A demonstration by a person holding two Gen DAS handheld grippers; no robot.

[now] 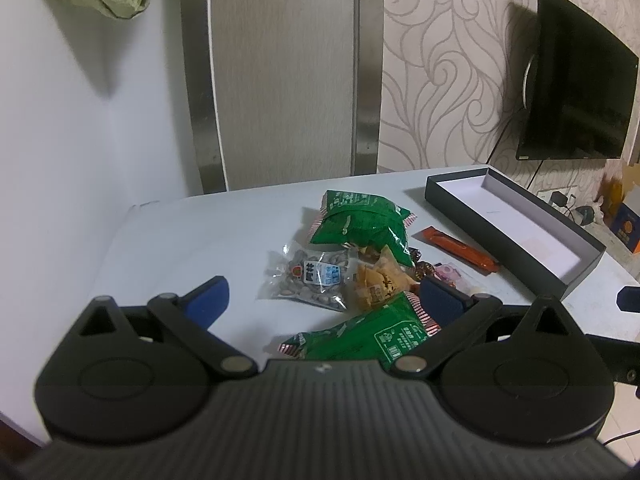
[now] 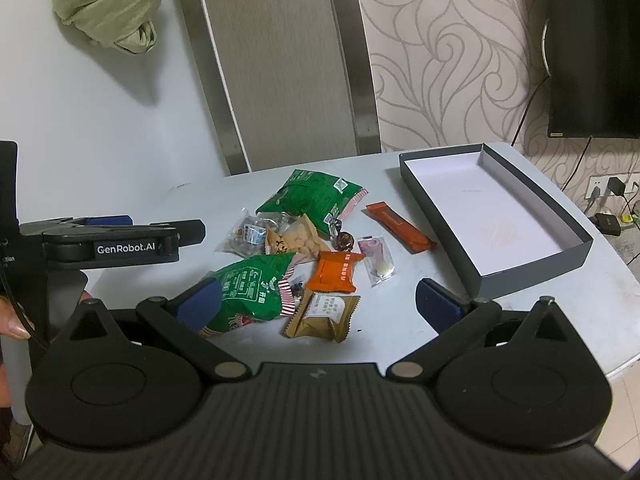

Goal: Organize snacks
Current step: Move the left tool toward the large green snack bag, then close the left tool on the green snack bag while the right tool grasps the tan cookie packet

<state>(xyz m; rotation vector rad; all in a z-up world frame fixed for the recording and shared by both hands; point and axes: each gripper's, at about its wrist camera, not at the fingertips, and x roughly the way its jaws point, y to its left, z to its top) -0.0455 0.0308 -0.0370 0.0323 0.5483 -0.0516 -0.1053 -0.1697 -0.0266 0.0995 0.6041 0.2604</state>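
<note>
Snack packets [image 1: 352, 264] piled beside open box [image 1: 516, 232].

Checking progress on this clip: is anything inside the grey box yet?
No. The box shows only its bare white floor; the snacks lie on the table. The near wall hides a thin strip of floor.

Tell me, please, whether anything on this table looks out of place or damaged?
Nothing looks damaged or spilled. The snack packets lie in a loose, overlapping heap on the table, while the grey box beside them is empty. Both the left gripper and the right gripper are open, holding nothing.
</note>
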